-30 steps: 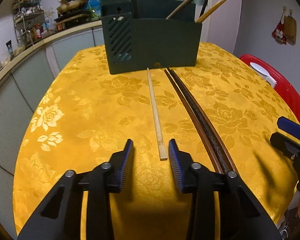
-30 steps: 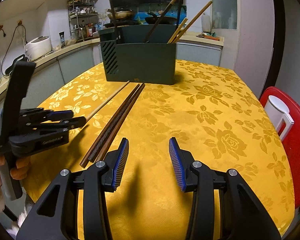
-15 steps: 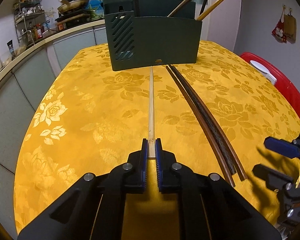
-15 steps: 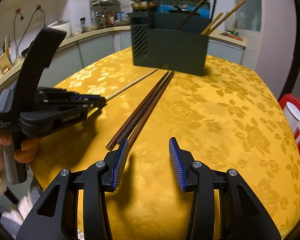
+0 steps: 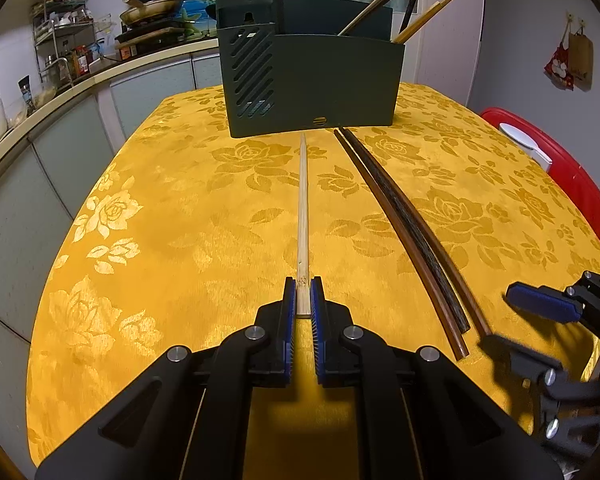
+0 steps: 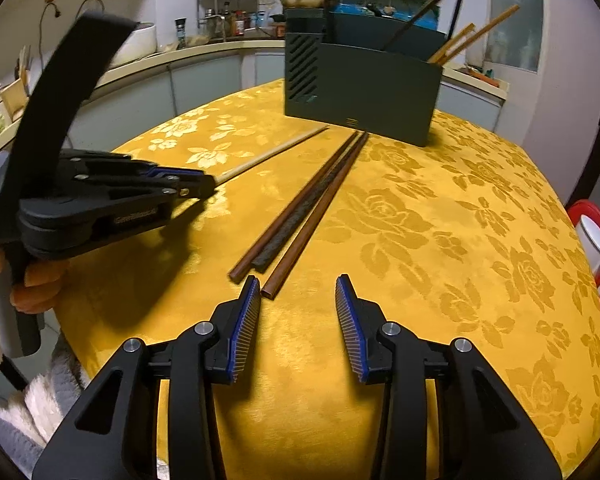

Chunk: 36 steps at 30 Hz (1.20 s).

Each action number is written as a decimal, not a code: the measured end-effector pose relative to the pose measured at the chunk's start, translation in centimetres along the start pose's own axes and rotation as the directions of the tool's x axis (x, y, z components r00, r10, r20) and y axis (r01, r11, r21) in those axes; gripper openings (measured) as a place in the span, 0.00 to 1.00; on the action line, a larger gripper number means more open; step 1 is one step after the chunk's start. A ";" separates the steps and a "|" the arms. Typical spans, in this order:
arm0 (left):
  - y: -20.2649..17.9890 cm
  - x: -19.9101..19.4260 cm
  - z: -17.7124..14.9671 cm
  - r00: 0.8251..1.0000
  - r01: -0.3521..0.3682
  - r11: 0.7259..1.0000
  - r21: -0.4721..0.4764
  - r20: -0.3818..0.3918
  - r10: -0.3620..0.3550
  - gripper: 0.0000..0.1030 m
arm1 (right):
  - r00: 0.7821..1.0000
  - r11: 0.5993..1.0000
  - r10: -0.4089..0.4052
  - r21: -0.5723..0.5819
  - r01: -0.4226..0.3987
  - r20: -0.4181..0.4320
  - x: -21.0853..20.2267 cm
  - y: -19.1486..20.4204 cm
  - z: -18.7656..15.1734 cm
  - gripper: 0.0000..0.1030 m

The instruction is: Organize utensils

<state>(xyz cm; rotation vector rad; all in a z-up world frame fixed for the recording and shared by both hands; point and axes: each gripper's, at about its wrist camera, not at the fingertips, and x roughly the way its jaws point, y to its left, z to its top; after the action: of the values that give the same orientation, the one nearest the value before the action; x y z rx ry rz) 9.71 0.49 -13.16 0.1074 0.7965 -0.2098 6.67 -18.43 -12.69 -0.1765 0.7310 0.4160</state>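
My left gripper [image 5: 303, 292] is shut on the near end of a light bamboo chopstick [image 5: 303, 208], whose far tip points at the dark green utensil holder [image 5: 312, 84]. The same gripper [image 6: 204, 184] and chopstick [image 6: 276, 152] show in the right wrist view. Three dark chopsticks [image 5: 404, 228] lie side by side to the right of it on the yellow tablecloth. My right gripper [image 6: 298, 286] is open, its fingers just short of the near ends of the dark chopsticks [image 6: 300, 216]. The holder [image 6: 360, 96] has several chopsticks standing in it.
The table [image 5: 140, 208] has a yellow rose-patterned cloth. A red chair with a white container [image 5: 548, 156] stands at the right edge. A curved kitchen counter [image 5: 60, 92] with a rack and pots runs behind on the left.
My left gripper moved onto the bamboo chopstick's near end and shut on it. My right gripper moved left toward the near ends of the dark chopsticks and stayed open.
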 end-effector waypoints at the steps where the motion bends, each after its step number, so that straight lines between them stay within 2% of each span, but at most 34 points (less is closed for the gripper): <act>1: 0.0 0.0 0.0 1.000 0.000 1.000 0.000 0.000 0.000 0.07 | 1.000 1.000 -0.009 0.009 0.009 -0.002 0.1 -0.3 0.1 0.33; 8: 0.0 -0.3 -0.2 1.000 -0.002 1.000 -0.003 0.003 0.002 0.07 | 0.997 0.994 -0.074 0.083 0.074 -0.007 0.0 -2.3 0.1 0.31; 15: 0.0 -0.4 -0.4 1.000 0.003 1.000 -0.009 0.012 -0.003 0.07 | 1.000 0.994 -0.011 0.111 0.010 0.002 0.2 -2.3 0.0 0.30; 17: 0.0 -0.3 -0.4 1.000 0.004 1.000 -0.010 0.016 -0.004 0.07 | 1.000 0.994 -0.019 0.109 0.018 0.008 0.4 -2.2 0.1 0.27; 25: 0.3 -0.3 -0.5 0.999 0.029 0.999 -0.024 0.029 -0.028 0.08 | 0.999 0.995 -0.028 0.101 0.025 0.025 0.7 -2.0 0.1 0.26; 28: 0.2 -0.3 -0.5 0.999 0.042 0.999 -0.026 0.033 -0.041 0.11 | 0.999 0.994 -0.029 0.102 0.026 0.029 0.7 -2.1 0.1 0.26; 30: 0.1 -0.3 -0.5 0.998 0.061 0.998 -0.024 0.033 -0.060 0.20 | 0.999 0.994 -0.031 0.101 0.027 0.033 0.7 -2.0 0.1 0.26; 32: -0.3 -0.3 -0.5 0.997 0.065 0.998 -0.012 0.037 -0.064 0.25 | 0.999 0.995 -0.033 0.099 0.029 0.035 0.7 -2.0 0.2 0.26; 36: -0.7 -0.3 -0.5 0.998 0.051 0.999 0.004 0.038 -0.051 0.25 | 0.999 0.995 -0.037 0.099 0.033 0.040 0.8 -2.0 0.2 0.25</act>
<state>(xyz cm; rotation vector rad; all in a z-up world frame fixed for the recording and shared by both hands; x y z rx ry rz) 9.03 -0.02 -13.35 0.0859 0.7611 -0.2602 8.13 -19.94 -13.06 -0.0877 0.7052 0.3489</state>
